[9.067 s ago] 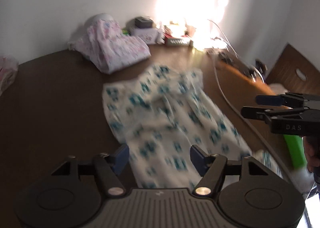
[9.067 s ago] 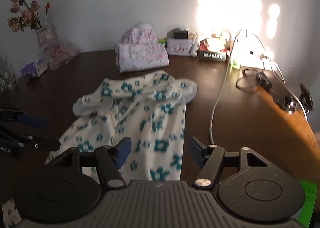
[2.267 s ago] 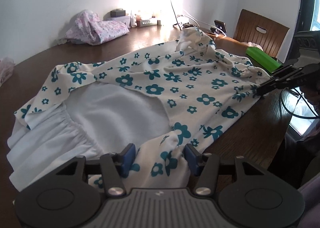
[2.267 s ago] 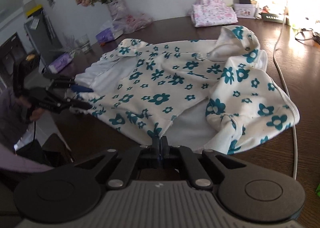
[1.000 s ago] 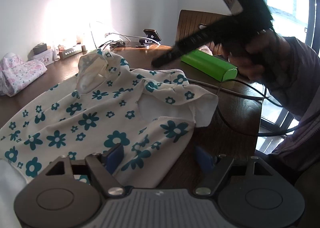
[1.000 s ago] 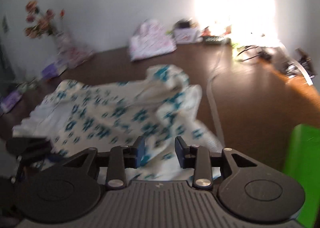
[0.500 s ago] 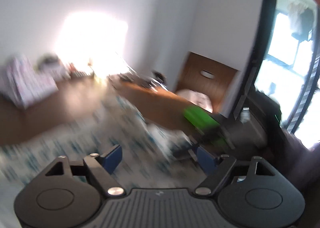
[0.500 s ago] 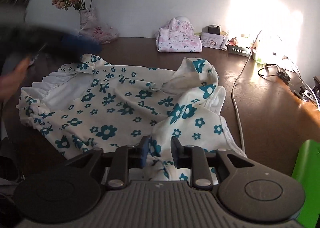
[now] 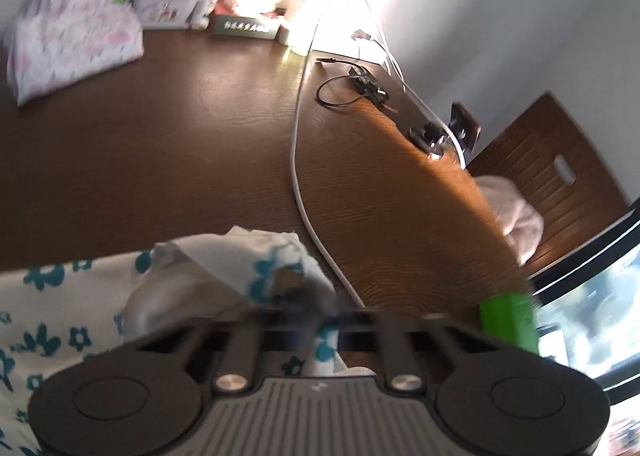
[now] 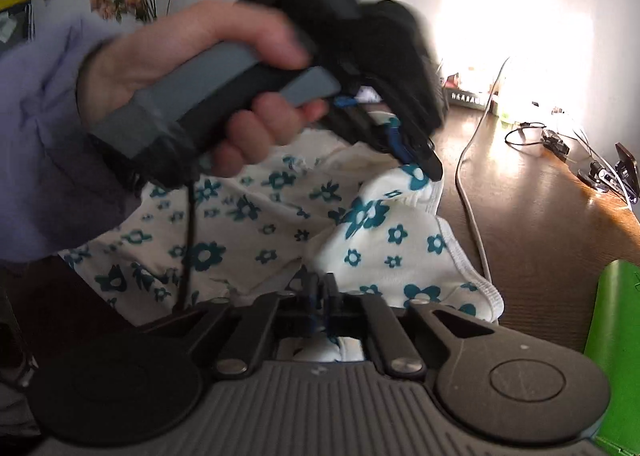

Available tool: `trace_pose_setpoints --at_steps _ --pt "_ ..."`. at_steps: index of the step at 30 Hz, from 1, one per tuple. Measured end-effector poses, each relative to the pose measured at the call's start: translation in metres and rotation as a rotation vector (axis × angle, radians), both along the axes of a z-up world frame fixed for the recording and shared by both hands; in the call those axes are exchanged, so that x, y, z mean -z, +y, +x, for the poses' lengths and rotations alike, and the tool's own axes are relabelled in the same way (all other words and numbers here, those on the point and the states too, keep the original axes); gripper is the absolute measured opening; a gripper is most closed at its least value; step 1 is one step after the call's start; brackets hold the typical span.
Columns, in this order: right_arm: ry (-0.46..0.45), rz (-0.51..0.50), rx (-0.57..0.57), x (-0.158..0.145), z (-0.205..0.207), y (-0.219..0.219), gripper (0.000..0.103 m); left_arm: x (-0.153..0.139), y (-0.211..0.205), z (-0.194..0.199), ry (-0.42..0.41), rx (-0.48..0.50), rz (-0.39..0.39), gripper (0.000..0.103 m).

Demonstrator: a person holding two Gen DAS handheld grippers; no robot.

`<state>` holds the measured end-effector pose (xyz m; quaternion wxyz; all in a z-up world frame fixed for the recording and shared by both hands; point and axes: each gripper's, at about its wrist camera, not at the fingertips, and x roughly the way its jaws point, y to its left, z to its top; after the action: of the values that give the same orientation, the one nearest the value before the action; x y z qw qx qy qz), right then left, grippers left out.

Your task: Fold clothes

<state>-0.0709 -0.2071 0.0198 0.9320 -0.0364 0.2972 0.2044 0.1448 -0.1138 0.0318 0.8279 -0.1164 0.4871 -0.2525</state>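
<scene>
Half a second ago your right gripper [image 10: 319, 298] had a narrow gap between its fingers; now they are pressed together on the near hem of the floral garment [image 10: 372, 240]. Your left gripper [image 9: 316, 320] was wide apart and looking at the room; now it is down at the bunched top of the garment [image 9: 244, 268], and its fingers look drawn together around the cloth, though blur makes the grip hard to confirm. In the right view your left hand [image 10: 192, 72] with its lilac sleeve [image 10: 36, 136] fills the left side, where before it was only a blur at the edge.

The garment is soft cream cotton with teal flowers and a stitched, ribbed border; it lies crumpled on the dark wood-grain table [image 9: 200, 128], near its front edge. Beside it runs a smooth white cable [image 9: 298, 160]. A flat bright green object [image 10: 616, 344] sits at the right. Far back lies a folded pink cloth [image 9: 72, 44], and small boxes [image 9: 168, 6] stand by the wall.
</scene>
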Motion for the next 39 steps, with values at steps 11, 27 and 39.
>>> trace_pose_setpoints --at_steps 11,27,39 --pt "-0.031 0.083 -0.056 -0.014 -0.003 -0.01 0.009 0.032 0.102 -0.002 0.063 -0.253 -0.307 0.018" --pt "0.047 -0.052 0.168 -0.013 0.012 -0.043 0.009 0.031 0.072 -0.009 -0.001 -0.176 -0.167 0.033" --pt "0.022 -0.067 0.13 -0.01 -0.008 -0.036 0.02 -0.006 0.06 -0.034 -0.168 -0.119 -0.04 0.033"
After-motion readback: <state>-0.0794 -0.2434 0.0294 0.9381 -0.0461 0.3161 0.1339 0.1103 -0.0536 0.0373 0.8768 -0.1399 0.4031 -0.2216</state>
